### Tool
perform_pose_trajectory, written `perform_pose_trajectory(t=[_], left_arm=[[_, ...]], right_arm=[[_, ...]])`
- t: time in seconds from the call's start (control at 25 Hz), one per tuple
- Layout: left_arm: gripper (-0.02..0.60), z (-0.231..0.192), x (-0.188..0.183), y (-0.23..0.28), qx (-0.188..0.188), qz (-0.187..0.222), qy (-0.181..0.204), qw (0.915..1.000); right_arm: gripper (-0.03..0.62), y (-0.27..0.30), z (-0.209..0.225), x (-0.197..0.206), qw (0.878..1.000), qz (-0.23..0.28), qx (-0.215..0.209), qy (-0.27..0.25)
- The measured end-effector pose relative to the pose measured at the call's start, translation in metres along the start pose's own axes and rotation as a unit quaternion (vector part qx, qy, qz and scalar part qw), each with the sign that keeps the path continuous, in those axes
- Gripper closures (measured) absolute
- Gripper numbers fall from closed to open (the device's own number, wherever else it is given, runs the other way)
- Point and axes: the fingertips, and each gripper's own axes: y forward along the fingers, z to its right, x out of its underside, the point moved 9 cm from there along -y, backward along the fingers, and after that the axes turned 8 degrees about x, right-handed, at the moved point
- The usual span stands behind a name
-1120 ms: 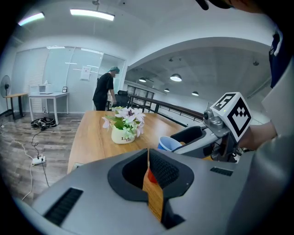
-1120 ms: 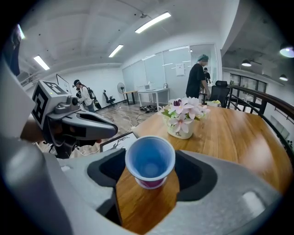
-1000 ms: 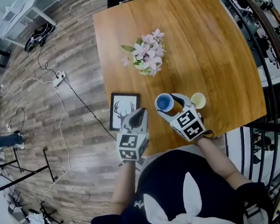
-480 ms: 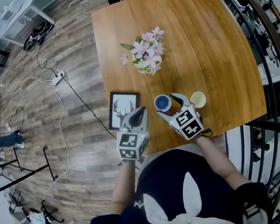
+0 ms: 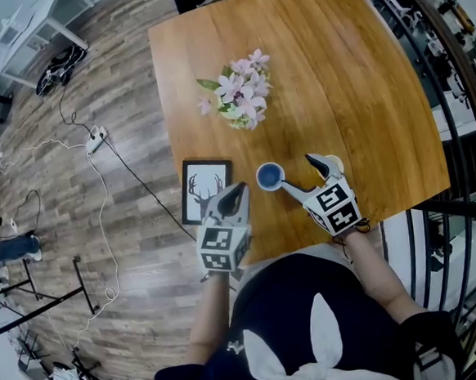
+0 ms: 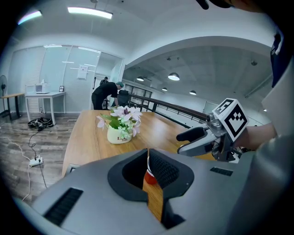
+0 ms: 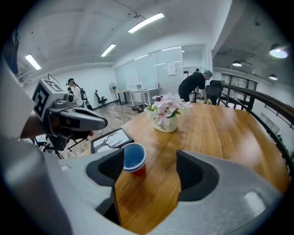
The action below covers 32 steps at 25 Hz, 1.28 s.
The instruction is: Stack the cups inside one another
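Note:
A blue cup (image 5: pixel 270 175) stands on the wooden table (image 5: pixel 360 77), nested in a red cup (image 7: pixel 138 171). My right gripper (image 5: pixel 300 174) is open just right of this stack and does not touch it; in the right gripper view the blue cup (image 7: pixel 134 157) stands by the left jaw. A pale yellow cup (image 5: pixel 335 166) sits behind the right gripper's far finger, mostly hidden. My left gripper (image 5: pixel 234 195) is shut and empty over the table's near edge, left of the stack. Through its narrow jaw slit a sliver of the red cup (image 6: pixel 149 173) shows.
A vase of pink flowers (image 5: pixel 237 99) stands mid-table. A framed deer picture (image 5: pixel 201 191) lies at the table's near left corner. Cables and a power strip (image 5: pixel 94 139) trail over the wood floor to the left. A black railing (image 5: pixel 461 110) runs along the right.
My right gripper has drawn back to the right, away from the blue cup, which stays standing on the table. The left gripper has hardly moved.

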Motion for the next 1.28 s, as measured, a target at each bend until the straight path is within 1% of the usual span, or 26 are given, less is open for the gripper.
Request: perform_pose_trajectory(t=[0.32,0.52,0.64,0.76,0.92,1.28], left_arm=[[0.554,0.006,0.000,0.001,0.005,0.000,0.004,1.0000],[0.554,0.010,0.001,0.002,0.009,-0.001,0.007,0.9999],[0.554,0.013,0.001,0.002,0.011,-0.002,0.007,0.9999],[0.554,0.015,0.001,0.001,0.013,-0.003,0.009,0.9999],[0.554,0.016,0.003,0.000,0.012,-0.006,0.011,0.9998],[0.554,0.015,0.004,-0.002,0.011,-0.008,0.011,0.9998]], right_arm=[[0.240,-0.025,0.040,0.029,0.997,-0.022,0.066,0.023],[0.238,-0.035,0.055,0.047,0.994,-0.036,0.096,0.047],[0.236,-0.038,0.060,0.056,0.992,-0.044,0.104,0.057],[0.214,-0.035,0.062,0.066,0.991,-0.057,0.107,0.064],[0.209,-0.031,0.063,0.077,0.989,-0.071,0.111,0.068],[0.209,-0.022,0.066,0.086,0.987,-0.077,0.123,0.072]])
